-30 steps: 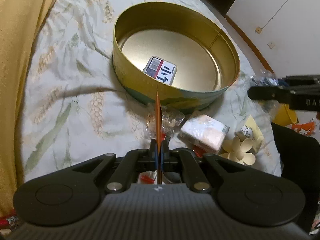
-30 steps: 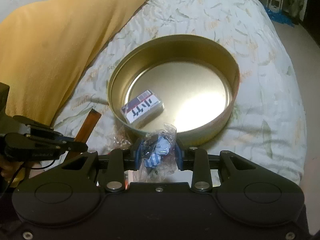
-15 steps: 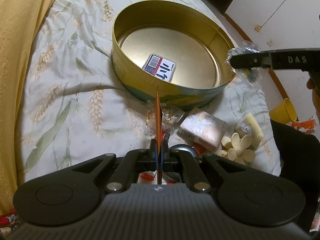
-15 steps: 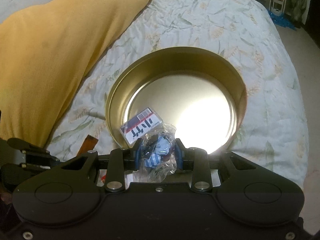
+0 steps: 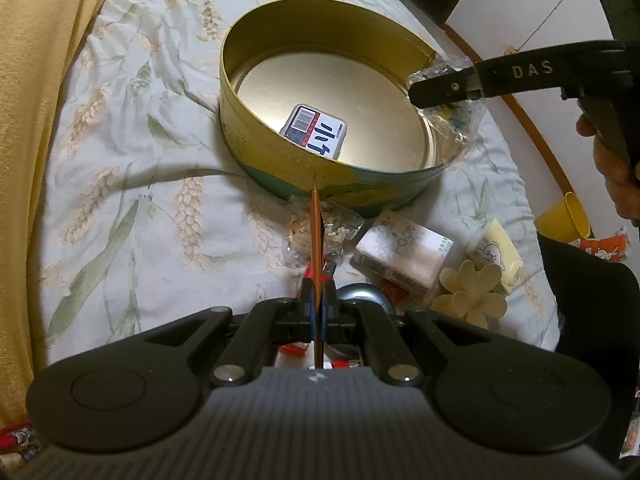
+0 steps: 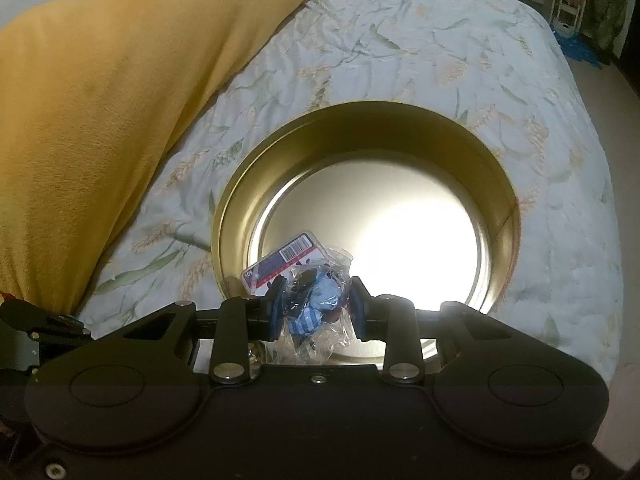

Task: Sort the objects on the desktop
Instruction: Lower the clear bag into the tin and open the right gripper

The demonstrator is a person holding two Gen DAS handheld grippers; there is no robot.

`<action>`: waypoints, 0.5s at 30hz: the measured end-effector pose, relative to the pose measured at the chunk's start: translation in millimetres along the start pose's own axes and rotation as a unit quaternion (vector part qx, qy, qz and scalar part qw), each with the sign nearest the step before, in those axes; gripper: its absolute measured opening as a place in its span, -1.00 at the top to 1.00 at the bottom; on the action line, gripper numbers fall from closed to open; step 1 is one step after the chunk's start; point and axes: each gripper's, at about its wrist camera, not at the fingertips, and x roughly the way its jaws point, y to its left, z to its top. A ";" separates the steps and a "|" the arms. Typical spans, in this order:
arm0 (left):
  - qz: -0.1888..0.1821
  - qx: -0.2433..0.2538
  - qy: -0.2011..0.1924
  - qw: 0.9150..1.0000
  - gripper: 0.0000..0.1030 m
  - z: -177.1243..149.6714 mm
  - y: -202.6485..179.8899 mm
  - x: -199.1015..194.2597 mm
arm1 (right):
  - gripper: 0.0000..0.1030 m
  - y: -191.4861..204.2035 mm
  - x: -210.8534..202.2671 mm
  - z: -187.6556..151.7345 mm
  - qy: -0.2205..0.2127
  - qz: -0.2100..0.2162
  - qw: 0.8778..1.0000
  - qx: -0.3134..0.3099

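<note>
L gripper (image 5: pixel 319 304) clamps a thin orange strip (image 5: pixel 316 240) edge-on, above the clutter near the tin. R gripper (image 6: pixel 316 312) pinches a clear bag (image 6: pixel 316 308) w/ blue bits, over the round gold tin's (image 6: pixel 496 184) near rim. Inside the tin, a small barcoded box (image 5: pixel 316 136) lies flat by the near wall.

Round gold metal tin (image 6: pixel 360 128) stands open. A barcoded white packet (image 5: pixel 316 136) lies flat inside. A crinkled clear plastic bag with blue contents (image 6: pixel 316 312) hangs above the tin's rim.

Left gripper (image 5: pixel 319 300) angled steeply downward, jaws pinched together on a thin orange strip (image 5: pixel 316 240), right gripper (image 6: pixel 316 312) tilted down, jaws clamped on a crinkled clear packet (image 6: pixel 316 308), a hand (image 5: pixel 616 172), seemingly the person's right, gripping its handle at the frame edge
</note>
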 end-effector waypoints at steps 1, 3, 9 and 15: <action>0.000 -0.001 0.001 1.000 0.92 0.0 0.4 0.4 | 0.40 0.6 1.9 1.4 0.002 0.001 1.000 -0.001; -0.001 -0.001 0.002 1.000 0.92 -0.5 0.6 0.9 | 0.40 0.7 5.6 4.0 0.005 0.002 1.000 0.000; -0.003 0.002 0.006 1.000 0.92 -1.7 -0.6 1.8 | 0.39 4.1 12.0 10.1 0.005 -0.004 1.000 -0.004; -0.002 0.003 0.007 1.000 0.92 -2.0 -1.3 1.8 | -0.42 7.3 10.3 18.5 -0.017 -0.016 1.000 0.004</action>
